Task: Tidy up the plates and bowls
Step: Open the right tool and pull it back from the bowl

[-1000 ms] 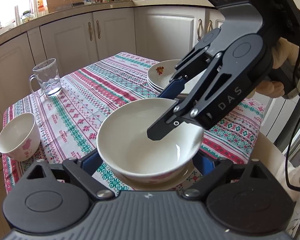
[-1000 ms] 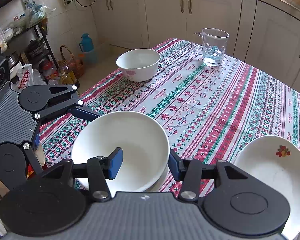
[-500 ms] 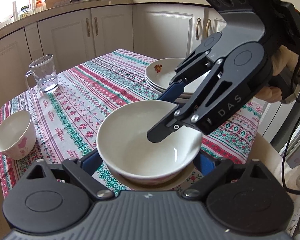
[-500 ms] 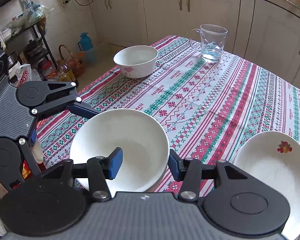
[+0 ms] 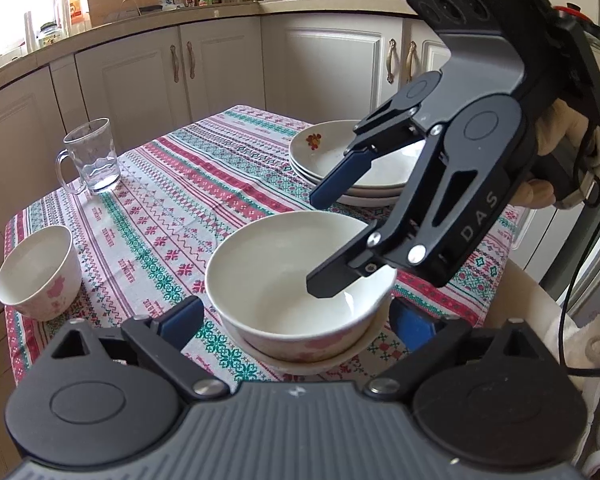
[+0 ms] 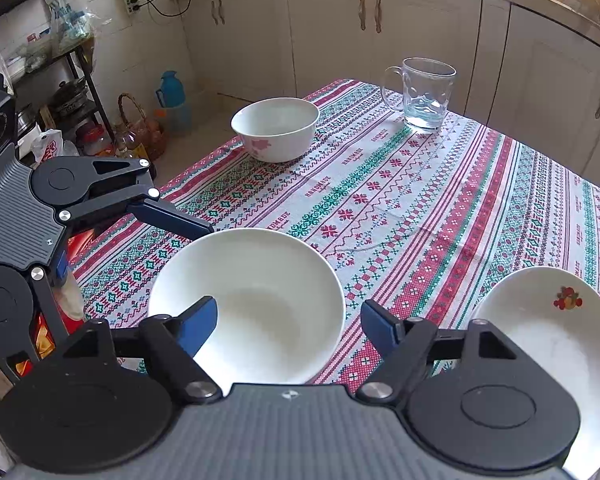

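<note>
A white ceramic bowl with pink flower prints [image 5: 300,280] is sitting upright, mouth facing up, in the lower middle of the left wrist view, resting on a shallow white saucer-like plate [image 5: 356,354] at the near edge of the table with the red, green and white patterned tablecloth [image 5: 188,216]; nothing is showing inside the bowl. The left gripper [image 5: 296,320] is standing spread wide, its blue-padded fingers flanking the bowl on both sides without touching it. The right gripper [image 5: 320,240], held by a hand in a cream glove, is reaching in from the right of that frame, also spread open, with its lower finger hanging over the bowl's interior and its upper finger outside the far rim; contact with the rim cannot be told. In the right wrist view the same bowl [image 6: 248,304] is lying at the lower centre, one finger of the right gripper [image 6: 288,326] over its hollow and the other beside its right rim. A second white bowl with a pink flower [image 5: 40,272] is standing upright and empty at the left edge of the table, well apart. A stack of white plates with a small red fruit motif [image 5: 352,168] is resting in the right middle of the frame, behind the right gripper. A clear glass mug with a handle [image 5: 90,156], holding a little water at its bottom, is standing in the upper left part of the tablecloth.
</note>
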The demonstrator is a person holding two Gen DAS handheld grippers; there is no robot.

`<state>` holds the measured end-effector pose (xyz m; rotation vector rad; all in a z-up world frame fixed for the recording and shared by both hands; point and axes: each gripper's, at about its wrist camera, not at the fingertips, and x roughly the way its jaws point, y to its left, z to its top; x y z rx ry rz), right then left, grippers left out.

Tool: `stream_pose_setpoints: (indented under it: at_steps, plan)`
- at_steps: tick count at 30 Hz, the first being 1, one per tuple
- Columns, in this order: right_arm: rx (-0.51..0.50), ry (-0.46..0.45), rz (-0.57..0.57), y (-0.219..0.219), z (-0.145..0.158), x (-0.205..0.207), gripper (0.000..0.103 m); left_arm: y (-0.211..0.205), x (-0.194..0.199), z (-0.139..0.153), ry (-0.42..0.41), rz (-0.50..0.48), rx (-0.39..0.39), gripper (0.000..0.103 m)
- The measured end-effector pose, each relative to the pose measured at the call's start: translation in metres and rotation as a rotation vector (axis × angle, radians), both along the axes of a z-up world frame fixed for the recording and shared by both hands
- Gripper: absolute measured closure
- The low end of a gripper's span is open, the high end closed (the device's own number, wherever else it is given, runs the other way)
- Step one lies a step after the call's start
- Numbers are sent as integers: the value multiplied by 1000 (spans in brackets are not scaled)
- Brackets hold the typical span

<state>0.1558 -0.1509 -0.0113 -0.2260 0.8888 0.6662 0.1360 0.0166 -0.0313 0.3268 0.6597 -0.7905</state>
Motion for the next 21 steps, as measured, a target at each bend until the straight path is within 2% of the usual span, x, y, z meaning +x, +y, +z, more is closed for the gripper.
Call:
stream_pose_setpoints:
  at_steps: [4, 6, 14, 18, 21]
  plan:
    - [-15, -20, 3, 2, 1, -6, 12, 10, -7, 2, -1, 28, -15, 4]
    - [-20, -37, -3, 3, 4, -8, 2, 18, -11, 5, -7, 54, -28, 4]
    - [0, -81, -7, 11, 18, -9, 0, 57, -13, 12, -23, 192, -100, 4]
    - [-10, -92, -17, 19, 23, 0, 0, 74, -3, 9, -26, 275, -105, 4]
    - [-18, -94, -21, 26, 26, 8, 0, 85, 6, 5, -50, 349, -78, 4]
